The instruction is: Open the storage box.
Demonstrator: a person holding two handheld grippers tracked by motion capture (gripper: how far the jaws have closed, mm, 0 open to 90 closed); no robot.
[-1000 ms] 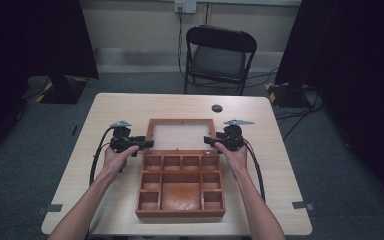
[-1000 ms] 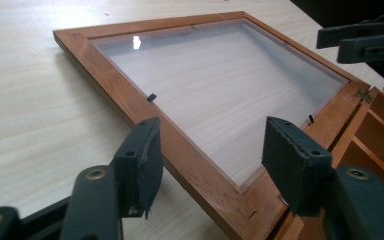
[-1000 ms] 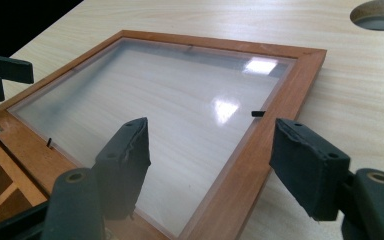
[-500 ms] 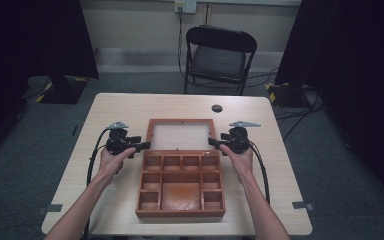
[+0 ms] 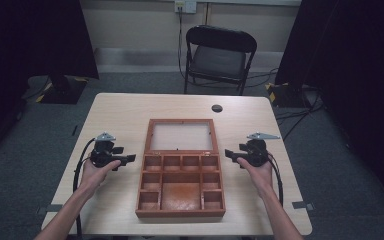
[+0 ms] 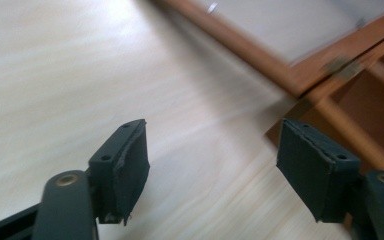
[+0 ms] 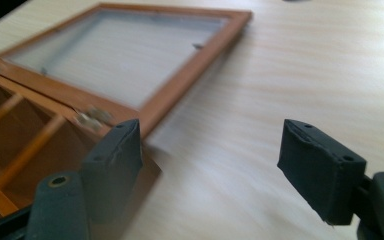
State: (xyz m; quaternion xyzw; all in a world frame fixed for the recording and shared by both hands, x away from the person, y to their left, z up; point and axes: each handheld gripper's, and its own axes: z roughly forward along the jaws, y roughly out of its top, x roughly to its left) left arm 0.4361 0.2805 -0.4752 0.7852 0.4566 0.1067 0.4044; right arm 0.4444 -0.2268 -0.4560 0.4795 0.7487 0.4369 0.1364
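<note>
High view: a wooden compartment box (image 5: 180, 185) lies mid-table, its glass lid (image 5: 181, 136) flat open behind it, between 2 wide-open, empty grippers, left (image 5: 130, 159) and right (image 5: 228, 154); a careless sideways swing could knock its corners.

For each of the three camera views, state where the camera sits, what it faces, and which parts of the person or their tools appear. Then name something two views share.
High view: above the person's side, facing forward and down on the table; forearms, left gripper and right gripper flank the open wooden box.
Left gripper view: on the left gripper, facing the box's hinge corner; its open jaws show.
Right gripper view: on the right gripper, facing the glazed lid; its open jaws show.
Shared: both gripper views show the lid.
</note>
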